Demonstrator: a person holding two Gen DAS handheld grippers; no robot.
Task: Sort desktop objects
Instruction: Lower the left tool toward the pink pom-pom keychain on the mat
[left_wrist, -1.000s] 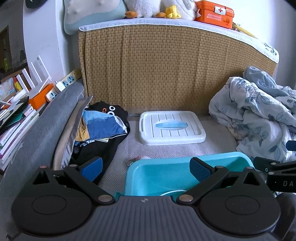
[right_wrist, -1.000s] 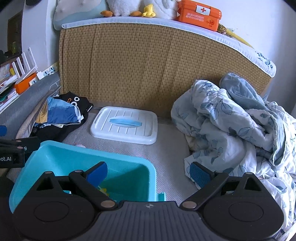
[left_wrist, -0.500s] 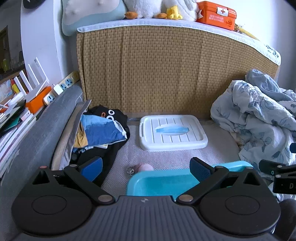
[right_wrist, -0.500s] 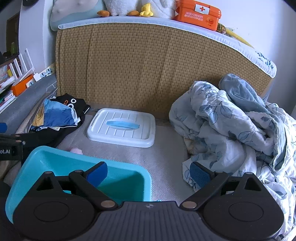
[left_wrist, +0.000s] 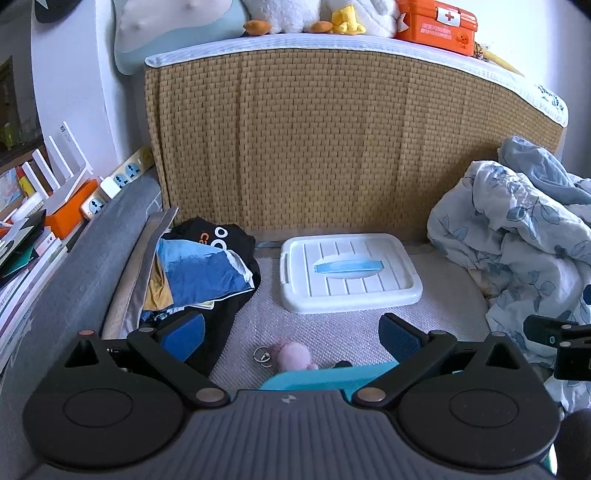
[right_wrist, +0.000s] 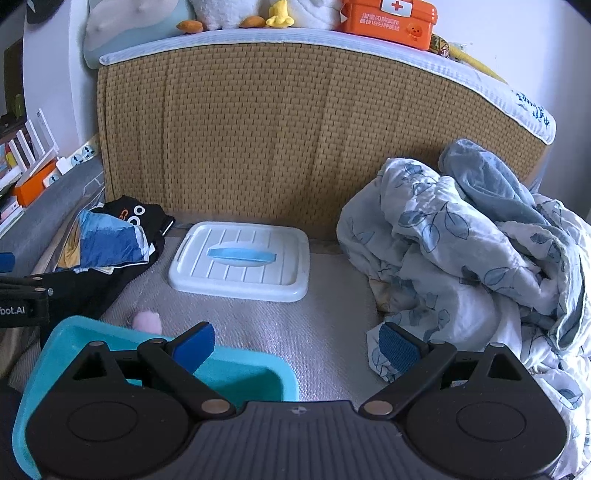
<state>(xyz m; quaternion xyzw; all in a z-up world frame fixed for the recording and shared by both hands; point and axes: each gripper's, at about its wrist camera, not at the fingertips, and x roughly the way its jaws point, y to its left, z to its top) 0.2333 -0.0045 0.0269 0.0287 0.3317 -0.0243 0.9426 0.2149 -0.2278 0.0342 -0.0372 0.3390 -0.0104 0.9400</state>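
Observation:
A turquoise bin (right_wrist: 255, 376) sits on the grey mat just under both grippers; only its far rim (left_wrist: 325, 378) shows in the left wrist view. Its white lid (left_wrist: 347, 273) with a blue handle lies flat further back, also in the right wrist view (right_wrist: 240, 262). A pink plush keychain (left_wrist: 291, 354) with a metal ring lies on the mat just beyond the bin, seen too in the right wrist view (right_wrist: 147, 321). My left gripper (left_wrist: 291, 332) is open and empty above the keychain. My right gripper (right_wrist: 295, 343) is open and empty over the bin's right edge.
A pile of dark and blue clothes (left_wrist: 199, 273) lies at the left. A crumpled floral blanket (right_wrist: 461, 258) fills the right. A woven headboard (left_wrist: 332, 147) stands behind, with plush toys and an orange first-aid box (left_wrist: 436, 26) on top. Books and power strips line the left shelf (left_wrist: 55, 206).
Both grippers have pulled back and up from the bin. The bin now shows lower in both views and the pink keychain has come into sight beyond it.

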